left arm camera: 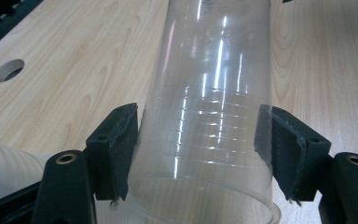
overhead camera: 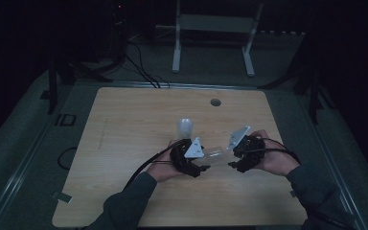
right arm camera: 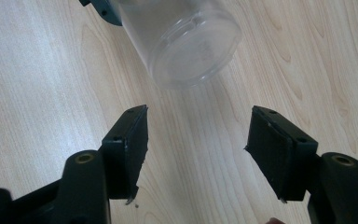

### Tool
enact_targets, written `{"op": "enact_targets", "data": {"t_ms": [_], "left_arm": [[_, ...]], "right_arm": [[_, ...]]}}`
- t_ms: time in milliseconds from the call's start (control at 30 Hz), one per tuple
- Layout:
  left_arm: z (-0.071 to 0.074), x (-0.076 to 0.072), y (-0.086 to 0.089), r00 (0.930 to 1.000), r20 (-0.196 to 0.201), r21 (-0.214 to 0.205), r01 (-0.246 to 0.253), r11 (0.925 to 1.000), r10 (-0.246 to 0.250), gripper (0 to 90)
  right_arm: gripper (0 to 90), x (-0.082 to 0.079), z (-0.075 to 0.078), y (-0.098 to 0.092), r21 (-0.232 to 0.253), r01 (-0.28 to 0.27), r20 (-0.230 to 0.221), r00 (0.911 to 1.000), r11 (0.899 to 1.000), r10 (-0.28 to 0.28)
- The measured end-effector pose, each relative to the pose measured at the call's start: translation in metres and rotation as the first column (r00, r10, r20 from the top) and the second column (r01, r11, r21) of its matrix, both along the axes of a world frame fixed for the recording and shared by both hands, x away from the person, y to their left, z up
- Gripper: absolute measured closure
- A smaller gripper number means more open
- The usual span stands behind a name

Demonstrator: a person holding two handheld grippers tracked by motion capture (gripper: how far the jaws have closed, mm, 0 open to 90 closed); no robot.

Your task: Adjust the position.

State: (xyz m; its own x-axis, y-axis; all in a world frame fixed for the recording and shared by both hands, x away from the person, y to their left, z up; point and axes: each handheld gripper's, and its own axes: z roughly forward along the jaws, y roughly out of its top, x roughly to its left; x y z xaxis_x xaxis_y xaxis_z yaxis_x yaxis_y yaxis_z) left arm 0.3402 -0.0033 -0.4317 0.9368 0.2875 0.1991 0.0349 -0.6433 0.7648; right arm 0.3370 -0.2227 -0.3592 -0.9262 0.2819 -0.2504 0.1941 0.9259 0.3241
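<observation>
honestly the slick clear cup [left arm camera: 209, 116], held sideways above the counter [overhead camera: 124, 143] in the left gripper [left arm camera: 198, 154], could squirt out if the empty, half-open right gripper [right arm camera: 196, 149] bumps its base coming in.

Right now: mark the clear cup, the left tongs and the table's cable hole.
clear cup [left arm camera: 209, 140], left gripper view, ribbed side wall
left tongs [left arm camera: 198, 154], left gripper view, midway between the pads clamping the cup
cable hole [overhead camera: 215, 102], high view, centre of the opening
</observation>
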Motion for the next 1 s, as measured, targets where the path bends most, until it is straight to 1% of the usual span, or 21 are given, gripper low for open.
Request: {"op": "enact_targets", "data": {"t_ms": [33, 100, 367, 400, 533, 567, 600, 800, 1000], "left_arm": [[0.000, 0.000, 0.000, 1.0000, 0.000, 0.000, 0.000, 1.0000, 0.000, 31.1], [-0.001, 0.000, -0.001, 0.9999, -0.007, 0.018, 0.012, 0.9998, -0.012, 31.1], [-0.003, -0.001, -0.002, 0.9996, -0.009, 0.041, 0.026, 0.9988, -0.026, 31.1], [-0.003, -0.001, -0.002, 0.9995, -0.009, 0.052, 0.032, 0.9982, -0.031, 31.1], [-0.004, -0.001, -0.002, 0.9994, -0.009, 0.059, 0.033, 0.9977, -0.033, 31.2], [-0.004, -0.001, -0.002, 0.9993, -0.010, 0.064, 0.035, 0.9973, -0.035, 31.2], [-0.004, -0.002, -0.002, 0.9992, -0.011, 0.067, 0.038, 0.9970, -0.038, 31.2], [-0.005, -0.003, -0.005, 0.9985, -0.011, 0.102, 0.054, 0.9933, -0.053, 31.2], [-0.004, -0.004, -0.007, 0.9981, -0.013, 0.121, 0.062, 0.9907, -0.061, 31.2]], "right_arm": [[37.9, 0.000, 0.000, 0.000, 0.000, 0.000, 0.000, 1.0000, 1.000, 0.000], [37.7, 0.000, 0.000, 0.001, -0.008, -0.003, -0.006, 1.0000, 1.000, 0.003], [37.2, 0.001, -0.003, 0.004, -0.028, -0.013, -0.022, 0.9997, 1.000, 0.012], [37.1, 0.001, -0.004, 0.005, -0.040, -0.018, -0.025, 0.9995, 0.999, 0.017], [37.0, 0.001, -0.005, 0.007, -0.051, -0.030, -0.027, 0.9992, 0.998, 0.028], [36.9, 0.000, -0.006, 0.010, -0.065, -0.036, -0.025, 0.9991, 0.997, 0.035], [36.9, 0.000, -0.006, 0.010, -0.069, -0.039, -0.026, 0.9989, 0.997, 0.038], [36.0, -0.001, -0.008, 0.017, -0.082, -0.071, -0.033, 0.9971, 0.994, 0.068], [35.5, -0.002, -0.010, 0.021, -0.094, -0.088, -0.043, 0.9956, 0.992, 0.084]]}}
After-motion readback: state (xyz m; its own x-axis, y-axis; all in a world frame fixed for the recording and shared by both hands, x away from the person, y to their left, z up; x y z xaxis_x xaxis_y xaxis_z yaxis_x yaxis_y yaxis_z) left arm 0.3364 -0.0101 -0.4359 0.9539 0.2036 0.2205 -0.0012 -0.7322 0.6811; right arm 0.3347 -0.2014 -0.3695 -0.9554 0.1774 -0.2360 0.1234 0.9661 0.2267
